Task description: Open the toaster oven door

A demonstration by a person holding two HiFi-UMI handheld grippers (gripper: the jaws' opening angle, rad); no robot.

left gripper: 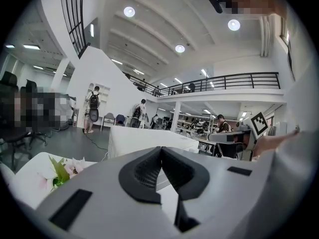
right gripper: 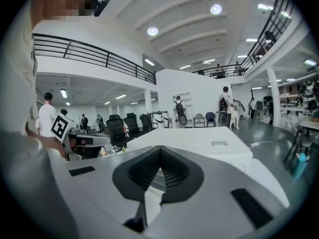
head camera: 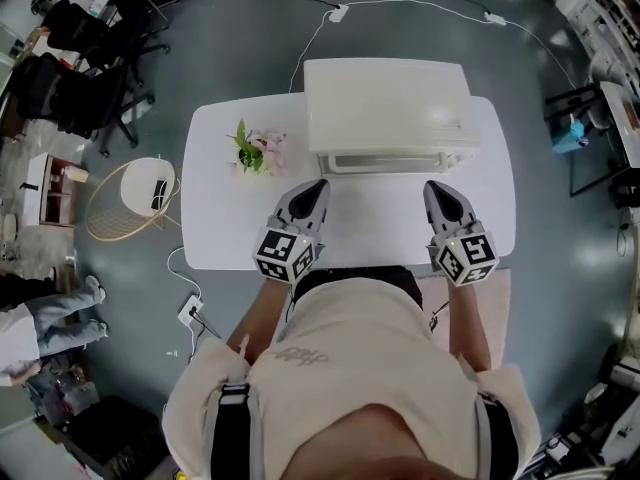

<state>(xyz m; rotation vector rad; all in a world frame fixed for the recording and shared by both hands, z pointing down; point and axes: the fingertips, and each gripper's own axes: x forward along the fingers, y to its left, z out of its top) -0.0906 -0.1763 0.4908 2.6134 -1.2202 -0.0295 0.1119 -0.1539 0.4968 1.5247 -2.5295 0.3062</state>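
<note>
The white toaster oven [head camera: 390, 108] stands at the far middle of the white table [head camera: 220, 228], its door [head camera: 395, 161] closed and facing me. My left gripper [head camera: 319, 185] hovers just in front of the door's left end, jaws shut with nothing between them. My right gripper [head camera: 436, 187] hovers in front of the door's right end, also shut and empty. In the left gripper view the closed left gripper [left gripper: 160, 149] points at the oven [left gripper: 142, 139]. In the right gripper view the closed right gripper [right gripper: 160, 148] points at the oven [right gripper: 199, 144]. Neither touches it.
A small pot of pink flowers [head camera: 255, 151] sits on the table left of the oven, close to the left gripper. A round wire side table [head camera: 128, 200] and office chairs [head camera: 85, 63] stand left of the table. A cable [head camera: 400, 4] runs across the floor behind.
</note>
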